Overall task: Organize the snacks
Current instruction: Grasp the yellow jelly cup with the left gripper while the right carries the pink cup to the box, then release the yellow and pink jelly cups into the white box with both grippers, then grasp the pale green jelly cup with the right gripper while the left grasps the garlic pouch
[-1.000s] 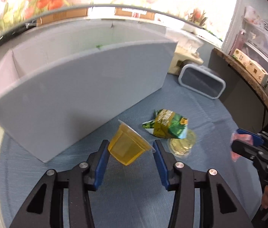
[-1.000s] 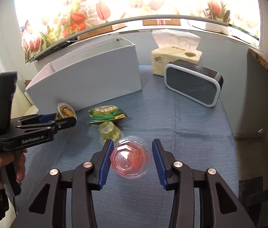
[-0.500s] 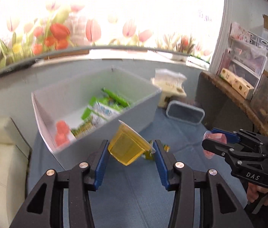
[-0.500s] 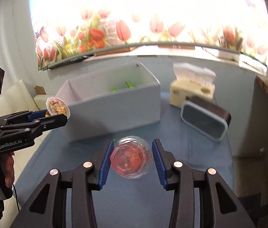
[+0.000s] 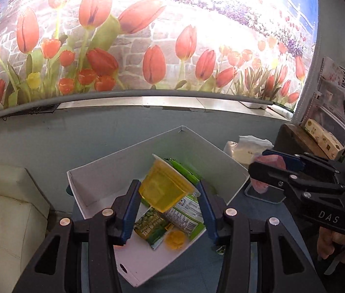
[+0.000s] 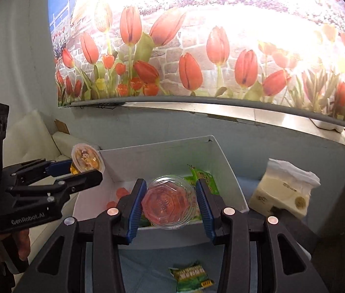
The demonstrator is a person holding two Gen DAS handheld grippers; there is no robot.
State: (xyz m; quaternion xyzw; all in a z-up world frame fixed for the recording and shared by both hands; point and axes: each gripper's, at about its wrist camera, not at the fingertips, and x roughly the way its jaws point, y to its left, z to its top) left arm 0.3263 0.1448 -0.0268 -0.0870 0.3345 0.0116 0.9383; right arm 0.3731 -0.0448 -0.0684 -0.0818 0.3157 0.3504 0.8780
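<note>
My left gripper [image 5: 166, 191] is shut on a yellow jelly cup [image 5: 165, 185], tilted, hanging above the open white box [image 5: 94, 180]. Inside the box lie green snack packets [image 5: 152, 227] and a small yellow jelly cup [image 5: 175, 238]. My right gripper [image 6: 170, 202] is shut on a pink jelly cup [image 6: 167, 201] over the near wall of the same box [image 6: 162, 156], where red jelly cups [image 6: 121, 193] and green packets [image 6: 203, 178] lie. Each gripper shows in the other's view: the left gripper [image 6: 84, 171] at left, the right gripper [image 5: 267, 168] at right.
One green snack packet [image 6: 192, 277] lies on the blue table in front of the box. A tissue box [image 6: 282, 195] stands right of the white box. A white seat cushion [image 5: 8, 205] is at the left. A tulip mural covers the wall behind.
Both grippers have risen from the table with their jelly cups and moved toward the box. The box's inside has come into view beneath them.
</note>
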